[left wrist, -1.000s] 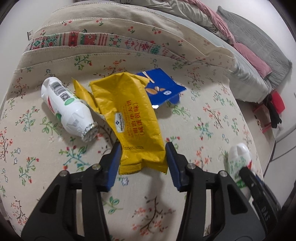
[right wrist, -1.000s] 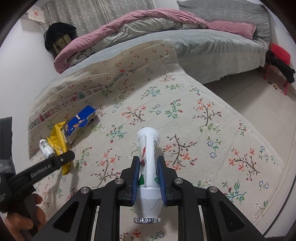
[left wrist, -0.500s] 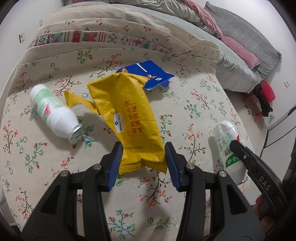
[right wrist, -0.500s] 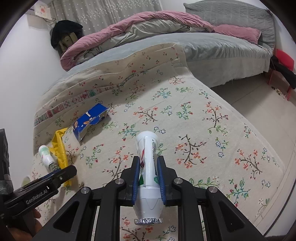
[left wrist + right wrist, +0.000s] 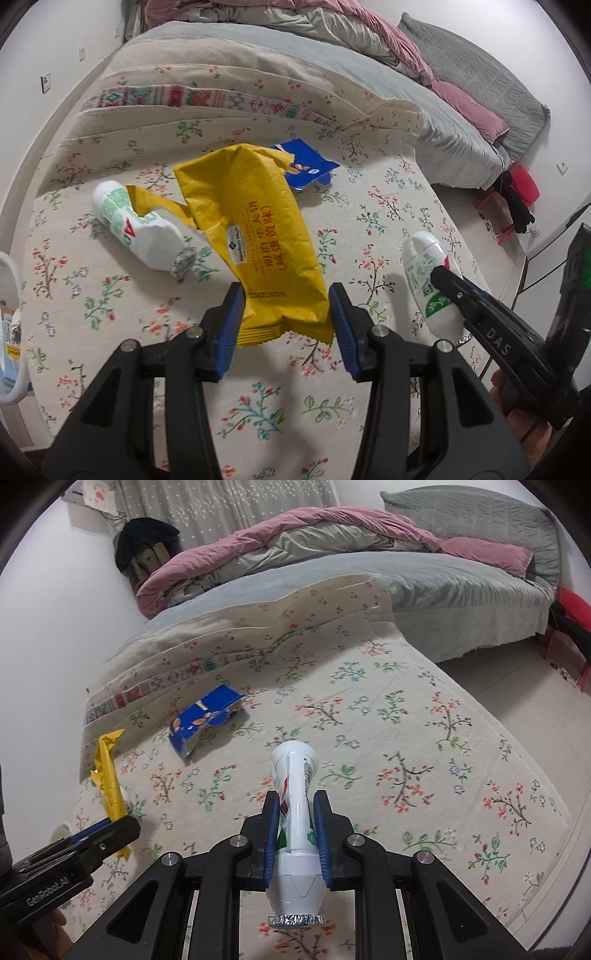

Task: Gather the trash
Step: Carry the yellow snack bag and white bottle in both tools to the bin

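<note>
Two grippers in view, each with something between its blue fingers. Left gripper (image 5: 286, 317): fingers spread about as wide as the yellow snack bag (image 5: 258, 236), whose crimped lower end sits between the pads; the left pad touches it, firm grip cannot be confirmed. Bag top is torn open with a loose strip hanging to the left; contents not visible. In the right wrist view the bag (image 5: 109, 779) appears raised clear of the bedspread.

Right gripper (image 5: 295, 827): fingers clenched on a white yogurt-drink bottle (image 5: 295, 819), held around its mid-body, foil-sealed mouth toward the camera, base pointing away. Same bottle (image 5: 430, 280) shows at right in the left wrist view.

Second white bottle (image 5: 138, 229) with green and red print lies on its side on the floral bedspread (image 5: 388, 206), just left of the bag, foil mouth pointing toward the gripper. Blue snack box (image 5: 205, 720), flattened and open at one end, lies beyond the bag. Farther back: grey bed sheet with a pink-and-grey duvet (image 5: 295, 535).
</note>
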{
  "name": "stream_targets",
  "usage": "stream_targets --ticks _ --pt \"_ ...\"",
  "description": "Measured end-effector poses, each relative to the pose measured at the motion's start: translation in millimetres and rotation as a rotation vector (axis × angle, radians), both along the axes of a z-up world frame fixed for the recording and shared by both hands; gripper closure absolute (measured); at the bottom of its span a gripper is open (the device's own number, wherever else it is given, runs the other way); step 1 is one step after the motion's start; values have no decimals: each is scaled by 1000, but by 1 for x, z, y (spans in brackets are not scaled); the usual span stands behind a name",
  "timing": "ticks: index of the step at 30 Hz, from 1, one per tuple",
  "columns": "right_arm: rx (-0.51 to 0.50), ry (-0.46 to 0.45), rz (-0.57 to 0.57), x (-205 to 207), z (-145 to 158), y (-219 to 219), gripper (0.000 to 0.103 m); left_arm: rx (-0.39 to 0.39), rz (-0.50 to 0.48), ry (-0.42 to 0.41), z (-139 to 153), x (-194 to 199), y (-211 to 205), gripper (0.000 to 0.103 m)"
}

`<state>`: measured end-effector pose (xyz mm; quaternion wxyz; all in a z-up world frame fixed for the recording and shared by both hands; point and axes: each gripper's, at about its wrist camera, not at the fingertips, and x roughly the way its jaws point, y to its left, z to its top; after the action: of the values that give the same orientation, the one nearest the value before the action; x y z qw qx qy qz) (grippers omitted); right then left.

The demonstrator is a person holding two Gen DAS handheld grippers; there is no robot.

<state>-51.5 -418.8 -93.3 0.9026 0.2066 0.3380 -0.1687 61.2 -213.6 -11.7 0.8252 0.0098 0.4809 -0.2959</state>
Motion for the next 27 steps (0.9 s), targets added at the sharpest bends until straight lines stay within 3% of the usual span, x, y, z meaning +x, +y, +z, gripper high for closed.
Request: stream_targets --ticks 12,27 --pt "-20 -6 84 18 7 40 84 -16 82 -8 6 -2 51 54" --pt "-59 0 219 43 12 104 84 -40 244 1 -1 0 144 54"
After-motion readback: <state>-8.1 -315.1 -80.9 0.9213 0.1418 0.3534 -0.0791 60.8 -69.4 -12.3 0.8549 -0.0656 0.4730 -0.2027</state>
